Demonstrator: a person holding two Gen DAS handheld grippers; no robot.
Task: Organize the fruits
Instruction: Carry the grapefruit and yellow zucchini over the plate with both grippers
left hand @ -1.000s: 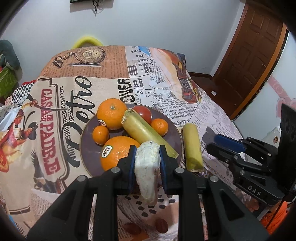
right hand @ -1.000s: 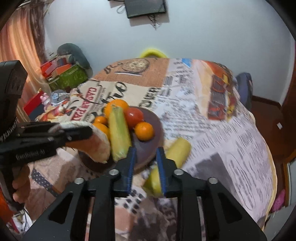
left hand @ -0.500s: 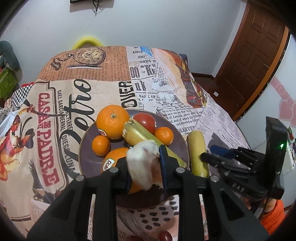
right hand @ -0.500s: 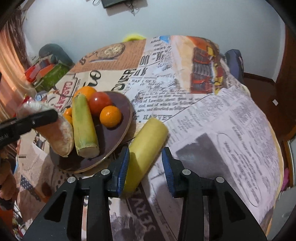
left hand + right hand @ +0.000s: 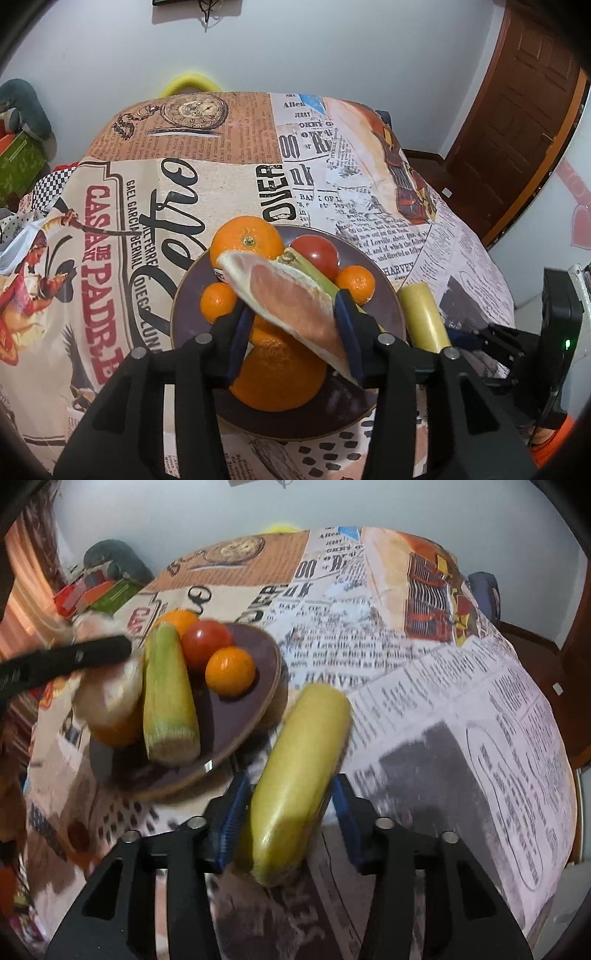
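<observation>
My left tool [image 5: 293, 338] has just been opening its jaws, and the pale pink-fleshed fruit wedge [image 5: 291, 302] lies loose between them, tilted, its long axis running from the upper left down to the lower right, its lower tip against the right pad while the left pad stands clear of it. Under the wedge sits a large orange [image 5: 277, 373] on the dark plate [image 5: 184, 299]. Crowding the far half of the plate are a second large orange [image 5: 246, 242], a tomato [image 5: 316, 251], two small mandarins [image 5: 218, 301] and a green-husked corn cob [image 5: 168, 698] that lies across the plate with its cut end toward me in the right view. My right tool [image 5: 288, 823] straddles a yellow corn cob [image 5: 299, 775] on the printed cloth of the surface [image 5: 207, 184], just beside the plate's right rim. The cob's long axis runs away from me and slightly right, cut end nearest. The jaws stand narrow around it, but with the blur I cannot tell whether the pads press it.
</observation>
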